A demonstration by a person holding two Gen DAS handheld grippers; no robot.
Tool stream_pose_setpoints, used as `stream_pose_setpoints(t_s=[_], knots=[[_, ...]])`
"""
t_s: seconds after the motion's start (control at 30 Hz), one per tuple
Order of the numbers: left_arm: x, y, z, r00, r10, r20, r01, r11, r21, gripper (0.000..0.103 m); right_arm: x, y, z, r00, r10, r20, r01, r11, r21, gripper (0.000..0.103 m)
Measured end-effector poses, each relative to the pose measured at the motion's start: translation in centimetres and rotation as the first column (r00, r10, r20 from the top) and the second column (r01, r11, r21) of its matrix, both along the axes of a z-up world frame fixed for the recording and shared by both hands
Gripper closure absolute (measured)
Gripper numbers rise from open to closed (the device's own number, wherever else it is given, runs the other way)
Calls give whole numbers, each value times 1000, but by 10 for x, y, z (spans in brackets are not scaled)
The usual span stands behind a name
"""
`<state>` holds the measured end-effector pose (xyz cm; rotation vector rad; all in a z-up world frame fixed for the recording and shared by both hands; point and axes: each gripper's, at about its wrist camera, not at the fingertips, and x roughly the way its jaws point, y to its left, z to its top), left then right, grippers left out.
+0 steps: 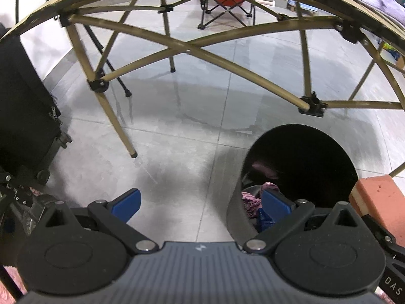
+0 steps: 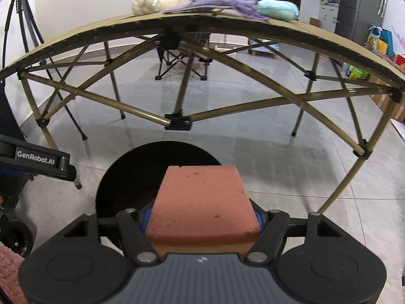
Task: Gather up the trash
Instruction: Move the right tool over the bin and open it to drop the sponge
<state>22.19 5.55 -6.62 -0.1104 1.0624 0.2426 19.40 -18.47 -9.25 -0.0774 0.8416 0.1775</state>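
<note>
A black round bin (image 1: 301,157) stands on the floor beside the folding table; pink and blue scraps (image 1: 251,202) lie inside it. My left gripper (image 1: 202,202) hangs open and empty, its right finger over the bin's near rim. My right gripper (image 2: 203,217) is shut on an orange-pink sponge block (image 2: 202,202), held just above the same bin (image 2: 131,177). That sponge (image 1: 379,200) shows at the right edge of the left wrist view.
The tan folding table (image 2: 316,38) arches overhead on crossed legs (image 2: 182,121), carrying a purple cloth (image 2: 215,2), a plush toy, a white bag and a teal bundle (image 2: 277,8). A black wheeled case (image 1: 22,106) stands left. A folding chair (image 1: 225,2) sits behind on grey tiles.
</note>
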Motion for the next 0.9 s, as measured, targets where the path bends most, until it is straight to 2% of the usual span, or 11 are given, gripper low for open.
stream_pose_setpoints(t_s=[0.33,0.9], knots=[[-10,27,-1,999,50,-1,-50,999,-6,0,14,26,-10,998,43,-55,-43,999,6,34],[-18,56,-8,995,95,-11,-95,995,-2,0,46,57,-30,993,49,-111,-51,999,-9,34]])
